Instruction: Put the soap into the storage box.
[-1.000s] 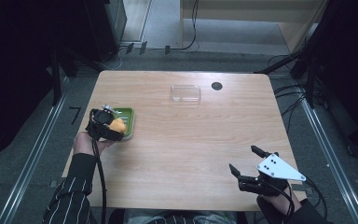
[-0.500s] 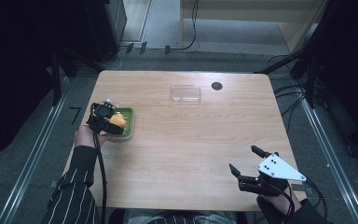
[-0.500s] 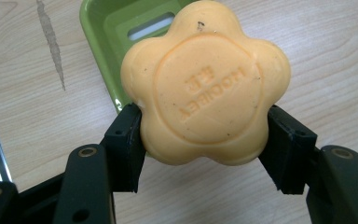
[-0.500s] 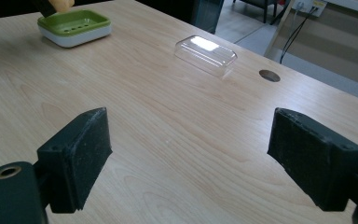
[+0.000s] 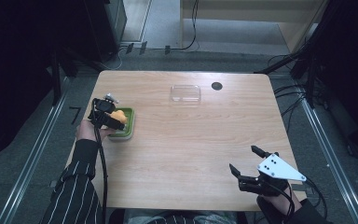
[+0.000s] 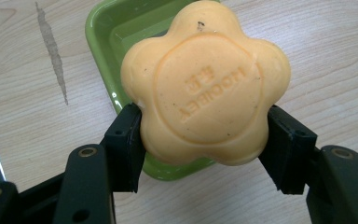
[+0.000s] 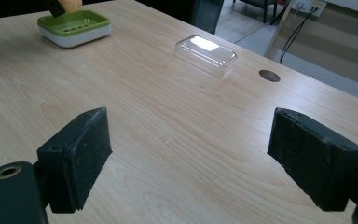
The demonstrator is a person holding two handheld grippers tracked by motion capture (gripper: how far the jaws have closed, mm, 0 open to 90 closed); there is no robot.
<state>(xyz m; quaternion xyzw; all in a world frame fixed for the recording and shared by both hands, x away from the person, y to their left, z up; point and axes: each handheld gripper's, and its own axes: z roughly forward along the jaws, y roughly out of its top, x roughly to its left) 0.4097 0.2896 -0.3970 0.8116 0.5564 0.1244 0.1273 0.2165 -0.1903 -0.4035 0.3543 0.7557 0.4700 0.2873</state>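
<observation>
The left gripper [image 6: 200, 135] is clamped on an orange soap bar [image 6: 205, 84], one black jaw pressing each side of it, and holds it just above the green soap dish [image 6: 116, 32]. Gripped by its edges with the broad face turned up toward the camera, the soap can go down flat into the dish, or come up from it; which of the two is under way cannot be told. In the high view the dish [image 5: 127, 122] sits at about 9 o'clock on the tabletop [image 5: 191, 149], near the left edge, with the left gripper [image 5: 107, 116] over its near side.

The soap is shaped like a flower with rounded lobes, pale orange and matte, with a raised ring on its face and stamped letters inside that read upside down from this side. A small dark speck marks its upper edge. The dish is glossy green on a white base, with slots in its floor, as the right gripper view shows [image 7: 74, 25].

The right gripper [image 5: 247, 163] waits at about 5 o'clock, jaws spread wide and holding nothing, well apart from the dish. A clear plastic lid [image 5: 185, 93] lies at 12 o'clock, beside a dark round hole [image 5: 216, 86] in the tabletop, probably meant to cover the dish.
</observation>
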